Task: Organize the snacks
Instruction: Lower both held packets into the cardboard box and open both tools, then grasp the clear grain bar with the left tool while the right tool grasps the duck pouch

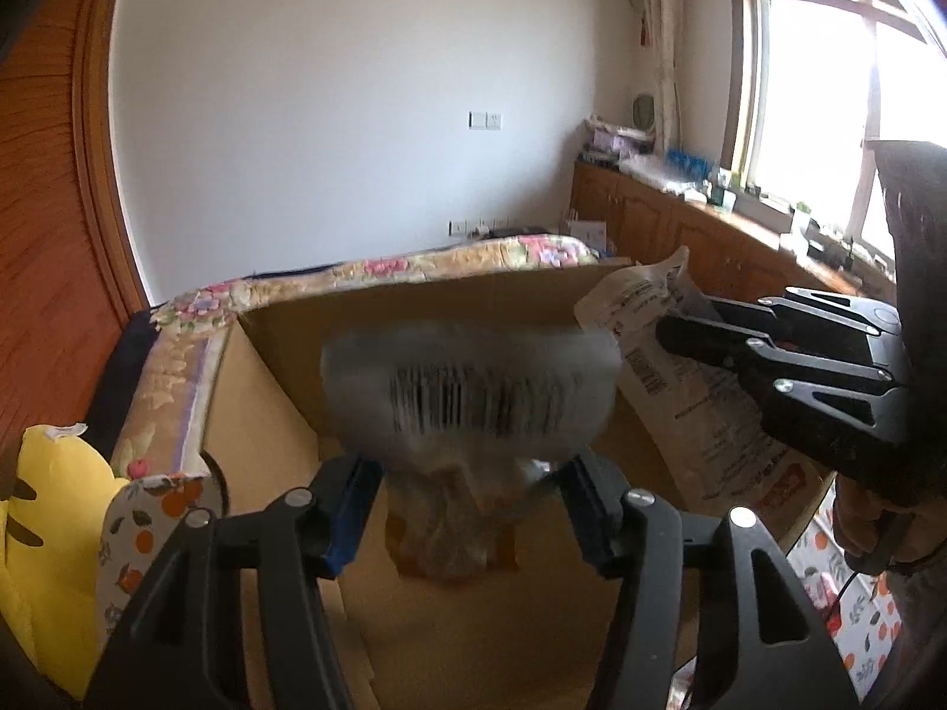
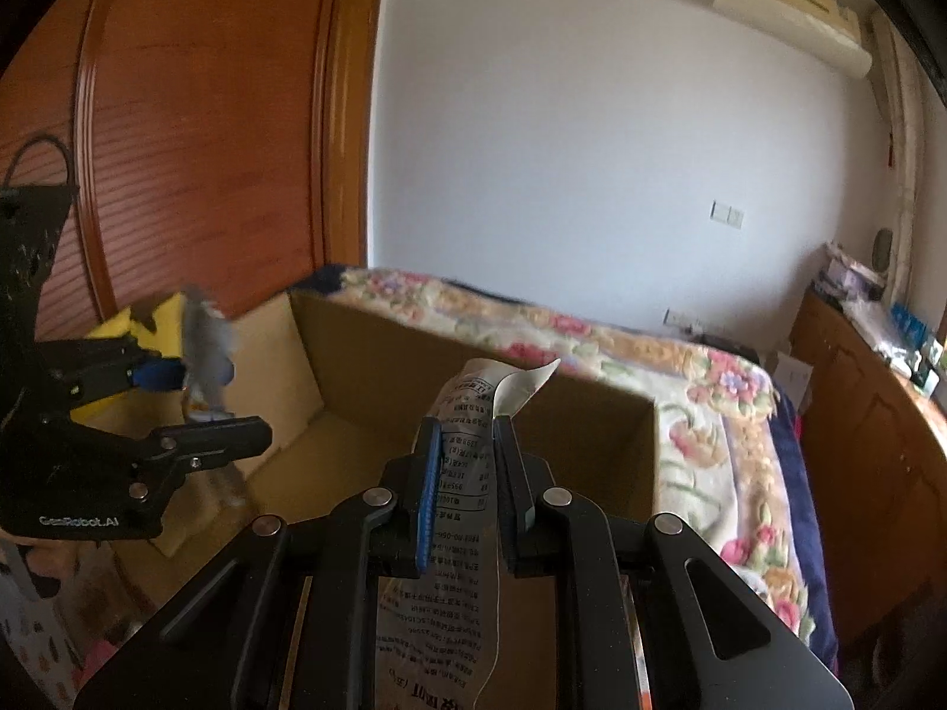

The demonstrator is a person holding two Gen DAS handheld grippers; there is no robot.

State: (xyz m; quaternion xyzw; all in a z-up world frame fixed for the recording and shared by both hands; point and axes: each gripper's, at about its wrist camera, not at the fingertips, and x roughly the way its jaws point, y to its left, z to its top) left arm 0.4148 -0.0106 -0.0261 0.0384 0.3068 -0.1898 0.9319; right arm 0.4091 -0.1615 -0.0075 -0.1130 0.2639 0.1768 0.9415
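Note:
An open cardboard box (image 1: 414, 307) (image 2: 379, 367) stands against a bed. In the left wrist view my left gripper (image 1: 467, 503) hangs over the box. A grey snack packet (image 1: 467, 396) with a barcode sits blurred between its blue pads (image 1: 349, 509), and they do not press on it. The right wrist view shows the same packet (image 2: 204, 343) at the left gripper (image 2: 219, 402). My right gripper (image 2: 467, 432) (image 1: 680, 325) is shut on a white printed snack bag (image 2: 467, 473) (image 1: 710, 414), held above the box's right side.
A floral quilt (image 2: 680, 390) covers the bed behind the box. A yellow plush toy (image 1: 47, 503) lies left of the box, and a fruit-patterned cloth (image 1: 852, 621) lies at right. A wooden wardrobe (image 2: 195, 148) rises at left. Cluttered low cabinets (image 1: 680, 219) run under the window.

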